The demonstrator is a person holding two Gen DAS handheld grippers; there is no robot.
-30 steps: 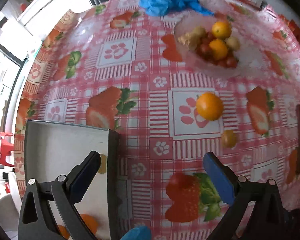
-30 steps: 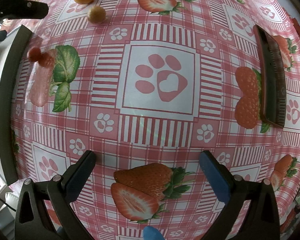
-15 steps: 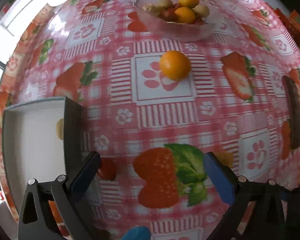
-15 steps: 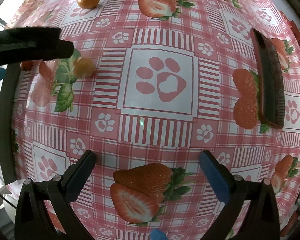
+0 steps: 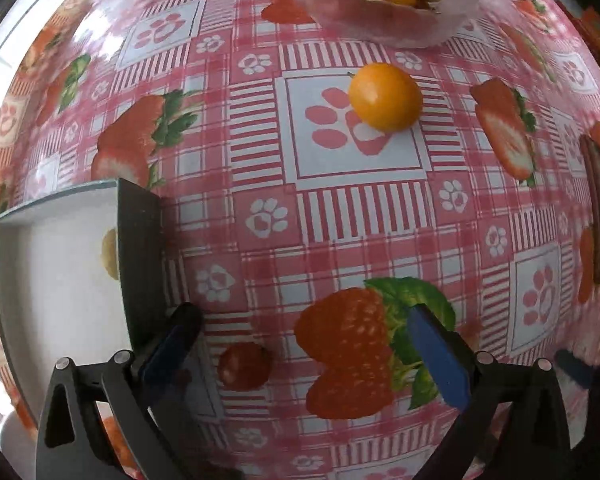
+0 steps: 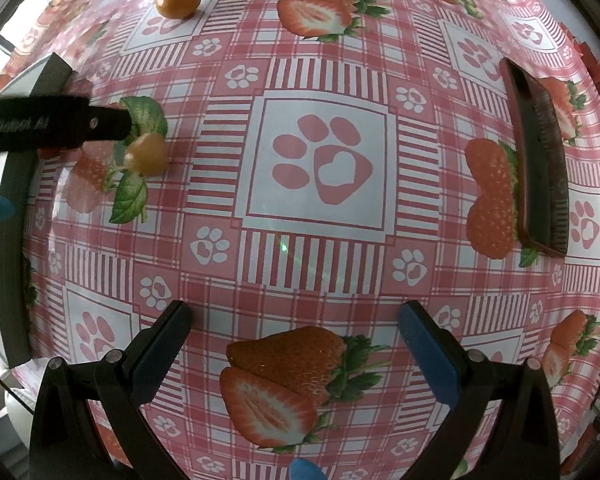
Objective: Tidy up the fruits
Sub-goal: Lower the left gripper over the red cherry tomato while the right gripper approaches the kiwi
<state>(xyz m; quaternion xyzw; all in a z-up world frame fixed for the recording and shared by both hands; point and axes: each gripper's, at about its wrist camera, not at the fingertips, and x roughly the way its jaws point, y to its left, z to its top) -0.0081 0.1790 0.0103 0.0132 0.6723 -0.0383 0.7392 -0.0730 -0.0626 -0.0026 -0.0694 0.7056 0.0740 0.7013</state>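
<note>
While the left gripper (image 5: 300, 344) stood wide open over the glossy strawberry-print tablecloth (image 5: 340, 208), a small round red fruit (image 5: 244, 366) lay between its blue-padded fingers (closer in than half a second before). Beside it sat the matte grey tray (image 5: 140, 240); the smooth orange (image 5: 385, 96) rested near the frosted bowl (image 5: 380, 20). Equally open, the right gripper (image 6: 296, 336) held nothing.

Left tongs (image 5: 300, 344) have dropped lower over the counter, small red fruit (image 5: 245, 365) now between them.
</note>
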